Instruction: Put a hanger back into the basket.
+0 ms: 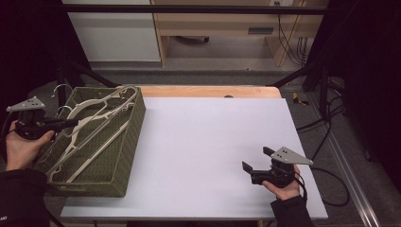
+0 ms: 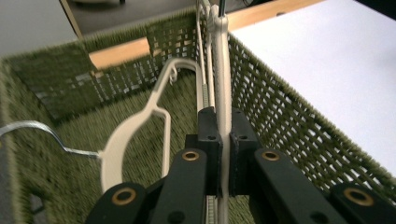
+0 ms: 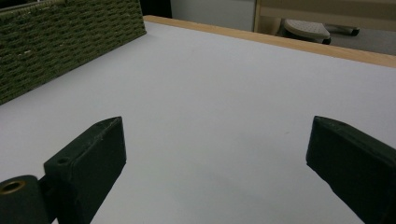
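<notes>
White tabletop under dim light, wooden edge at the far side, shelving and cables beyond.

Left gripper clamped on a cream hanger, pads pressed on either side of its thin bar. Hanger standing on edge along the right wall of the green woven basket, which sits at the table's left end. More cream hangers piled loose in the same basket, a wire hook poking in from the left.

Risk as judged: a lift could snag the gripped hanger on its neighbours or on the weave, dragging the basket or twisting the bar out of the pads.

Left hand at the basket's near-left corner, gripper levelled rightward over the rim. Right gripper resting low at the near right, well apart, jaws spread wide on nothing.
</notes>
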`<state>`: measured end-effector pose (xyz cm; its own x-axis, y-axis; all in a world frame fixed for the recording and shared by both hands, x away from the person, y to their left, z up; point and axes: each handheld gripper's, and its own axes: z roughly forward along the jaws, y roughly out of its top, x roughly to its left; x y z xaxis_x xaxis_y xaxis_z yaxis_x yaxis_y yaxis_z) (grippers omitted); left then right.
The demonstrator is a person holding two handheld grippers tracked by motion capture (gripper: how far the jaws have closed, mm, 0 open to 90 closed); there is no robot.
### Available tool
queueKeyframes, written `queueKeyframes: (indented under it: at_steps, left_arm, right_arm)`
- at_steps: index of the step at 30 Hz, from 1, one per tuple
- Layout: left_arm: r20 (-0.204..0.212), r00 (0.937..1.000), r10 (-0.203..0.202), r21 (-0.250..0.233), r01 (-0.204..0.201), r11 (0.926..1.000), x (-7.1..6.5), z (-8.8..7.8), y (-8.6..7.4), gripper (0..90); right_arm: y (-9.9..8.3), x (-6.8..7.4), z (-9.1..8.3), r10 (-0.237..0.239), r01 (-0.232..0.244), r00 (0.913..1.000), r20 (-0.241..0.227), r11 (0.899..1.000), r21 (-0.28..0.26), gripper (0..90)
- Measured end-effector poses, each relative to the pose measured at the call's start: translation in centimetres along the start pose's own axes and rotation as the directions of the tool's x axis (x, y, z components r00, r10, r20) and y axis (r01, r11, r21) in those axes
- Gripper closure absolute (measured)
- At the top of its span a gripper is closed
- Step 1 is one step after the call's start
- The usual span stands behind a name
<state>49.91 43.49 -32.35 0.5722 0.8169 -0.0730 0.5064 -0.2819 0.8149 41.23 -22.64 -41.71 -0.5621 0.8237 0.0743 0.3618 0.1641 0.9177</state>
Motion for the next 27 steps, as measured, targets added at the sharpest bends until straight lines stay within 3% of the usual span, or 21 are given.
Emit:
queueKeyframes:
  at_steps: [8,15,22,25,27]
  left_arm:
    - [0.01,0.9975,-0.07,0.07,0.069,0.9952,0.2,2.3,-2.2,85.8]
    - [0.004,0.9924,-0.123,0.084,0.122,0.9889,0.5,3.2,-2.9,85.5]
    - [-0.111,0.9797,-0.167,0.094,0.178,0.9796,1.1,3.4,-3.4,83.2]
    - [-0.174,0.9694,-0.174,0.113,0.195,0.9743,1.2,3.7,-3.5,81.7]
    - [-0.233,0.9593,-0.159,0.166,0.2,0.9656,1.3,3.8,-3.7,79.6]
  right_arm:
    - [0.0,0.0,0.1,-0.002,0.002,1.0,0.0,1.0,0.005,5.4]
    - [0.0,0.0,0.1,-0.003,0.003,1.0,0.001,1.0,0.005,5.4]
    - [0.0,0.0,0.0,-0.001,0.001,1.0,0.002,1.0,0.004,5.5]
    - [0.0,0.0,0.1,-0.005,0.005,1.0,0.003,1.0,0.007,5.5]
    - [-0.1,0.1,0.1,-0.002,0.002,1.0,0.003,1.0,0.009,5.5]
